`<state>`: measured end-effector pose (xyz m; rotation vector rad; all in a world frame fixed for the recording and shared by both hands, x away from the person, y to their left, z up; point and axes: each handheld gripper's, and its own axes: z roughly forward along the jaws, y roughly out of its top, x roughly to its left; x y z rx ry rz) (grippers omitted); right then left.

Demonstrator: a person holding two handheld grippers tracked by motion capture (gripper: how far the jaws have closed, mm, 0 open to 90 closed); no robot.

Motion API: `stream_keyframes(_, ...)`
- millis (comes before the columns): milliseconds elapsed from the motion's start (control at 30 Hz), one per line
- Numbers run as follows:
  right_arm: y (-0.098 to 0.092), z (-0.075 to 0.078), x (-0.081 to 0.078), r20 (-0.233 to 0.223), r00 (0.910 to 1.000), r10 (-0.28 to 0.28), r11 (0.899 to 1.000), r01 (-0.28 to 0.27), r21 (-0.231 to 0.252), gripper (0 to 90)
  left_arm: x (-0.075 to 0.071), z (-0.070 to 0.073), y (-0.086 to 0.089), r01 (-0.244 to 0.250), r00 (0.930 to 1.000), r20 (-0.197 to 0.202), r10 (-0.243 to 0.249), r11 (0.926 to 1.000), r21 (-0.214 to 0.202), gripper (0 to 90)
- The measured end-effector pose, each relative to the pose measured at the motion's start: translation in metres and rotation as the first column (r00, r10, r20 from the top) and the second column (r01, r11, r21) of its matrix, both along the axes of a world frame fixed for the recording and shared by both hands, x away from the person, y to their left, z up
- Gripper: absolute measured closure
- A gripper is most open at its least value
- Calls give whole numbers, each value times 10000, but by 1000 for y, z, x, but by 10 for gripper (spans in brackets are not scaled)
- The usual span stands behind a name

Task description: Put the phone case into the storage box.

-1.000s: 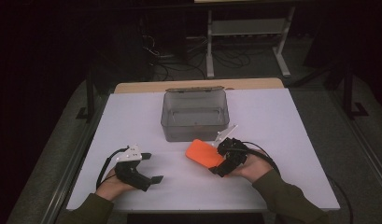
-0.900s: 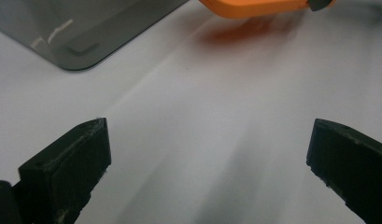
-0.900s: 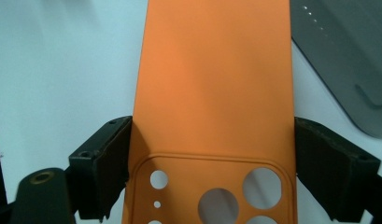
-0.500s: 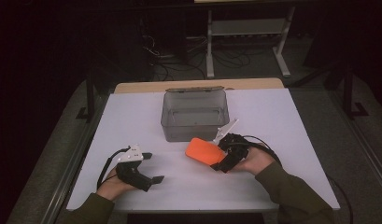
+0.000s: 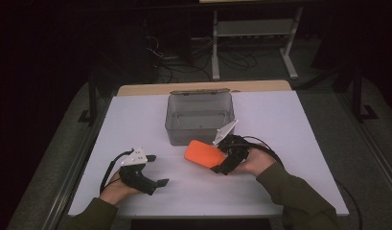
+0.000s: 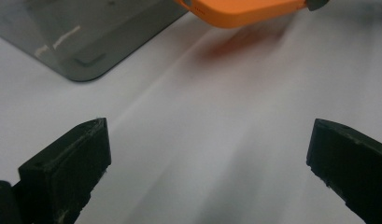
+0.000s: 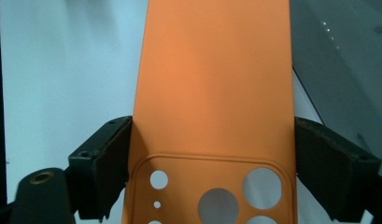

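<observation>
High view: right gripper (image 5: 221,163) clamps an orange phone case (image 5: 203,153) by its long edges, lifted off the white table (image 5: 299,143), just in front of the clear grey plastic bin (image 5: 199,117) near its front right corner. Left gripper (image 5: 157,170) sits low at the table's front left, jaws spread wide, nothing between them, well apart from the case.

Left gripper view: both black jaws far apart over bare table. Bin corner (image 6: 81,42) upper left, phone case edge (image 6: 244,11) at top, its shadow on the table below.

Right gripper view: phone case (image 7: 216,84) runs straight out between the jaws, both pads pressed on its sides at the camera-cutout end. Bin wall (image 7: 347,60) on the right.
</observation>
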<state>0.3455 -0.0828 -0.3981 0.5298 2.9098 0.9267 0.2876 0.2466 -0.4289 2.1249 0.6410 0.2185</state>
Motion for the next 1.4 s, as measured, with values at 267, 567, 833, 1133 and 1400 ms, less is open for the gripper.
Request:
stream_keyframes(267,3,-3,0,-66,9999,90,9999,-91,-121,152,3,4,-4,74,9999,114,-73,9999,-68,0)
stream_keyframes(567,3,-3,-1,-104,9999,135,9998,-137,-153,152,5,6,-15,228,9991,369,-224,9997,-110,0)
stream_keyframes(833,4,-2,-1,-65,9998,201,9997,-202,-124,152,9,11,-24,271,9981,553,-255,9992,-283,0)
stream_keyframes(1133,5,-2,-2,-101,9997,228,9997,-229,-127,152,16,16,-36,443,9966,710,-415,9983,-387,0)
stream_keyframes(1400,6,-3,-2,-71,9996,270,9995,-271,-141,152,21,20,-46,721,9944,812,-680,9962,-492,0)
